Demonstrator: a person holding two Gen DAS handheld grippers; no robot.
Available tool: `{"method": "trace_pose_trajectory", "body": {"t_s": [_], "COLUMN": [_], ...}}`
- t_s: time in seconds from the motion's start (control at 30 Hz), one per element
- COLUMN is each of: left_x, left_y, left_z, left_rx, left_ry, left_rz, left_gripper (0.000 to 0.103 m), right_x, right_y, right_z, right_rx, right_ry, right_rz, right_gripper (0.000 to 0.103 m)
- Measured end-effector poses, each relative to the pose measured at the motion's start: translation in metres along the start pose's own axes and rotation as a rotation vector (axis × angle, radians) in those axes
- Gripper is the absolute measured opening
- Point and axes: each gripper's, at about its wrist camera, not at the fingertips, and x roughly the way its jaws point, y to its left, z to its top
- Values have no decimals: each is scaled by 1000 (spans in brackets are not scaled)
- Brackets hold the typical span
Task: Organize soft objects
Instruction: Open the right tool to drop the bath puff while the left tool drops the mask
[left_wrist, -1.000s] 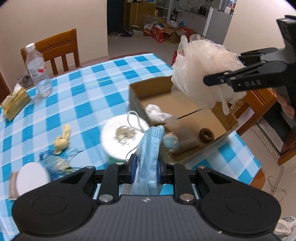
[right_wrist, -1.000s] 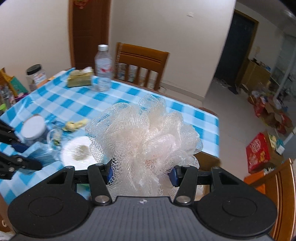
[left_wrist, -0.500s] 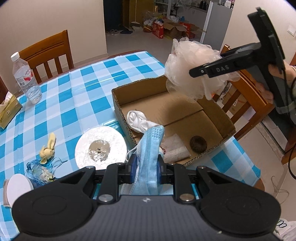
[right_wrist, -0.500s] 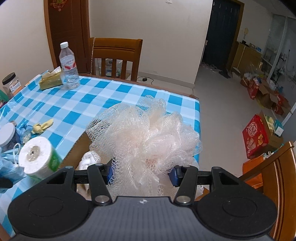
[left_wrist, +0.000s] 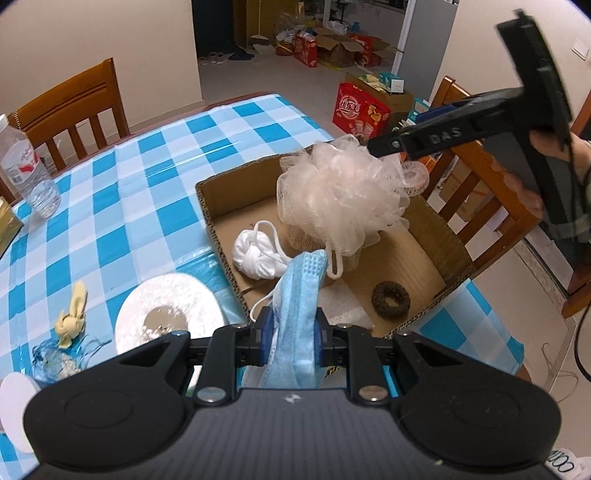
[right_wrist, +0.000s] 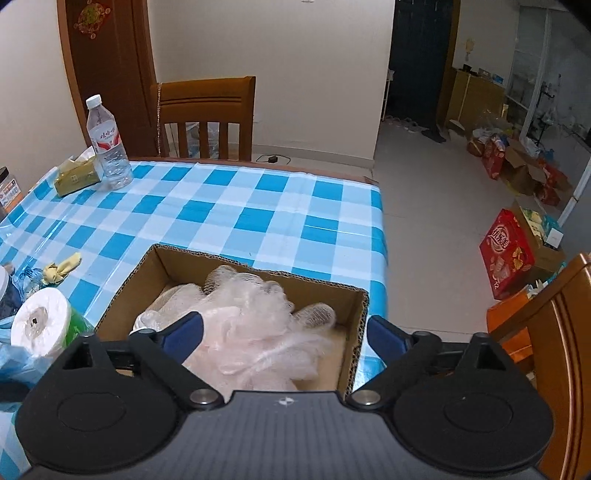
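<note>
Step in hand: depositing the mesh bath sponge (right_wrist: 251, 328) into the cardboard box (right_wrist: 360, 325). The right gripper (right_wrist: 284, 332) has just spread its jaws wide, releasing the sponge. The left gripper (left_wrist: 291, 332) clamps a blue face mask (left_wrist: 299, 295) above the box's near wall; next, release it inside.

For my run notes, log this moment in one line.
left claw: shut on face mask | right claw: just opened, bath pouf released | cardboard box: receiving pouf

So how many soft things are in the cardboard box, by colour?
Pink: 1, the bath pouf
White: 2, the knotted cloth and the flat gauzy pad
Brown: 1, the ring scrunchie
Total: 4 in the box
</note>
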Motion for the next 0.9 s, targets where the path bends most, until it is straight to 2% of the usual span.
{"method": "trace_pose_trajectory", "body": {"t_s": [0.13, 0.57, 0.6, 0.63, 0.67, 0.7, 0.73, 0.77, 0.9], "left_x": [6, 37, 39, 41, 45, 47, 47, 47, 49], "left_y": [-9, -53, -55, -59, -61, -64, -66, -67, -66], "left_z": [5, 31, 32, 33, 33, 32, 30, 27, 21], "left_rx": [24, 110, 118, 125, 130, 135, 140, 152, 156], "left_ry": [4, -27, -35, -41, -41, -48, -77, -100, -95], "left_rz": [-23, -112, -121, -129, -125, -113, -97, -81, -44], "left_gripper": [20, 25, 30, 50, 79, 88, 94, 95, 95], "right_x": [-13, -60, -63, -67, -69, -70, -72, -73, -73], "right_y": [-3, -4, -5, -5, -6, -6, -7, -7, -5], "right_z": [-7, -22, -23, -24, -24, -25, -26, -27, -32], "right_rx": [8, 4, 6, 10, 12, 13, 14, 15, 20], "right_ry": [-16, -75, -79, -83, -87, -88, -88, -85, -72], "right_rz": [-1, -39, -40, -44, -48, -51, -54, -58, -62], "right_gripper": [103, 103, 103, 103, 103, 103, 103, 103, 103]}}
